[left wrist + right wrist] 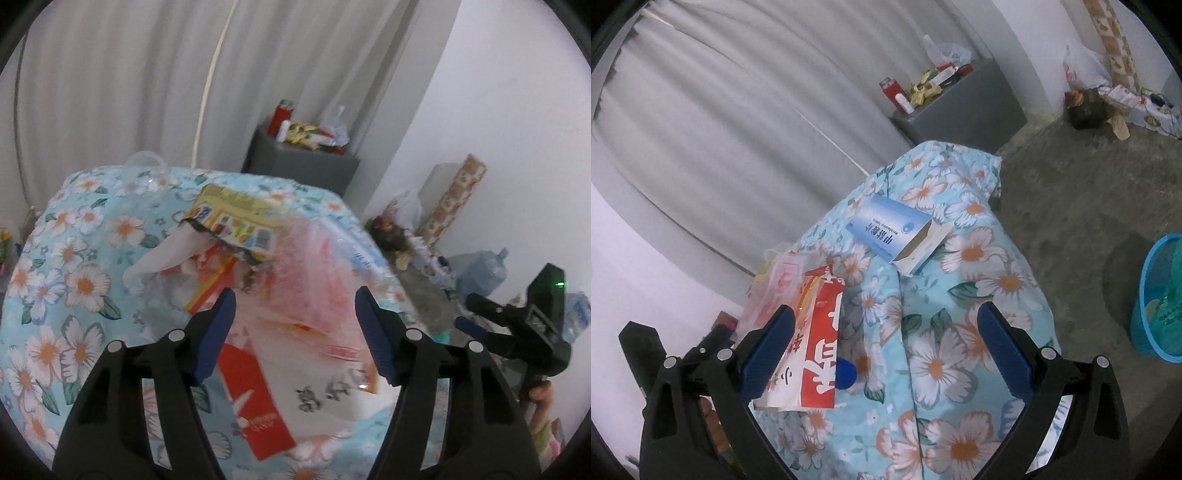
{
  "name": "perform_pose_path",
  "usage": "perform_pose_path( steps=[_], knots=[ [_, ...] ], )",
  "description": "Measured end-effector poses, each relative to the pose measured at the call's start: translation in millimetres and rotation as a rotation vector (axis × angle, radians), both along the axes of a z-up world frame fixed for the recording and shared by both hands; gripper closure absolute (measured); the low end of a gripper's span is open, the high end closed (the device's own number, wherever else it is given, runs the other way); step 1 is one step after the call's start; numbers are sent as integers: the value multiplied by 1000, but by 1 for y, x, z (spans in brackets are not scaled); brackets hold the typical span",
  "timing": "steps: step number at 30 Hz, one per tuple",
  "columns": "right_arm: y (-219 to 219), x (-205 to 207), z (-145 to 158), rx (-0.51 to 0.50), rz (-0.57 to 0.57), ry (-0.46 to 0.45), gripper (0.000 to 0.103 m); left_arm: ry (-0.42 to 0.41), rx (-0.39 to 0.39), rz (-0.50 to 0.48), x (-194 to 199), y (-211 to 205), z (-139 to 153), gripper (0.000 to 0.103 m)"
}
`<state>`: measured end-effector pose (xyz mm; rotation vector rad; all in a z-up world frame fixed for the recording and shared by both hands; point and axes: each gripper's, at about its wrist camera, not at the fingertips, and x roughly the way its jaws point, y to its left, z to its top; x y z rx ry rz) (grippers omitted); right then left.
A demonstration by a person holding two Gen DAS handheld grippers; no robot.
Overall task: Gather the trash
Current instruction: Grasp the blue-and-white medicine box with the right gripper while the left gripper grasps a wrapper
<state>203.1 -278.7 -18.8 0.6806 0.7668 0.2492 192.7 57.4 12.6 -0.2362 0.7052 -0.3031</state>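
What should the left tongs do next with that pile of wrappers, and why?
Probably close. The left tongs are open, with the wrappers lying between the fingers on the flowery cloth, not yet pinched. The blue bin waits on the floor for them afterwards.

Left gripper point(295, 332): black plastic frame w/ cut-out slots, two ribbed blue pads point(221, 332) on the finger insides, round silver pins at the arm joints. Right gripper point(886, 350): same build, black arms, blue pads, silver pins. Seen from the left cam, far right, its black body carries a small green LED. No sleeves visible, only bare fingers on the handles.
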Motion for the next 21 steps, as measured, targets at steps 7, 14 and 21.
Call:
perform_pose_path(
  steps=[7,14,21],
  knots=[
    [2,9,-9,5,11,24,6,77,-29,8,18,7,-16,51],
    [-2,10,-12,13,4,31,6,60,4,17,20,6,-18,68],
    [-10,15,-16,66,3,41,6,41,4,9,15,10,-15,92]
  ],
)
